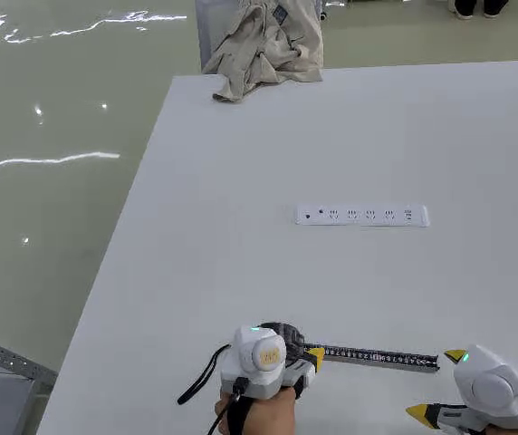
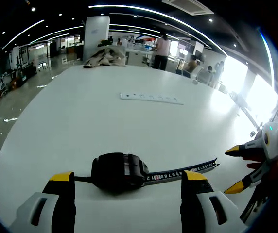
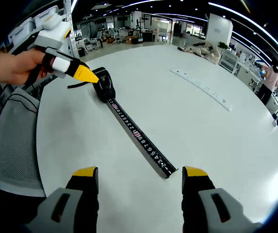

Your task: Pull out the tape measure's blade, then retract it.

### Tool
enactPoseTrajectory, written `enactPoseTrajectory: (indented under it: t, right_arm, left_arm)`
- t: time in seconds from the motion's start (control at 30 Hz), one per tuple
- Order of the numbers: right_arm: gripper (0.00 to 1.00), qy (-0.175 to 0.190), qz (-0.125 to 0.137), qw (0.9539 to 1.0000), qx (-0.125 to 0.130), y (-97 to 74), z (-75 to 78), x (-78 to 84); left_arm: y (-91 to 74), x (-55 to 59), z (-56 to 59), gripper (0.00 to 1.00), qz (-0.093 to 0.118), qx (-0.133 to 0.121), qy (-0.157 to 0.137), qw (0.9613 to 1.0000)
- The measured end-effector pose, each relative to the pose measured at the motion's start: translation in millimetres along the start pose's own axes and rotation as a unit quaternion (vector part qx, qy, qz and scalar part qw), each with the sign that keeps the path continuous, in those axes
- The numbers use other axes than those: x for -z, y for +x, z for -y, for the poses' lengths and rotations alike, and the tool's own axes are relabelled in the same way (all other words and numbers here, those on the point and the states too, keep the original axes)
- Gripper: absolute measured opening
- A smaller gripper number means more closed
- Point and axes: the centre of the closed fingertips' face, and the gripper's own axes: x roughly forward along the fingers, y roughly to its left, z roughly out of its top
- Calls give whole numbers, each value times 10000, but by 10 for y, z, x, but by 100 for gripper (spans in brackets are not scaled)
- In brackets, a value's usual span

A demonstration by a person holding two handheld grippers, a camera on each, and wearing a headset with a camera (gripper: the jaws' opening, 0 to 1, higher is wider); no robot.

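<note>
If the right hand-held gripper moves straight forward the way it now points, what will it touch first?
Most likely the blade tip, lying on the table just ahead of the right hand-held gripper, between its open jaws. Depth is hard to judge here.

Your left tool and right tool are white with yellow jaw tips; the tape measure is black, its blade dark with pale numerals; the surface is plain white; the power strip white; the crumpled cloth beige; the floor glossy pale green.
</note>
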Motion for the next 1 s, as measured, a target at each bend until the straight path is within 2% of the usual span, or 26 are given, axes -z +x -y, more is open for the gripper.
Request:
enactPoseTrajectory:
  t: [0.23,0.37,0.53,0.7,1.0]
  right_arm:
    - [70,-256,-115,9996,-99,78,35,46]
    - [69,-398,-183,9989,-155,113,61,67]
    - [68,-549,-305,9978,-198,147,104,97]
    - [67,-686,-354,9967,-252,174,145,84]
    - [64,-918,-359,9944,-376,256,210,72]
  left_arm:
    - [88,29,-3,86,-6,-63,-87,9999]
    - [115,32,-41,85,11,-148,-191,9997]
    - [184,79,-84,84,-64,-205,-217,9995]
    - [227,96,-144,84,-140,-301,-254,9991]
    - [301,80,-146,82,-183,-341,-275,9989]
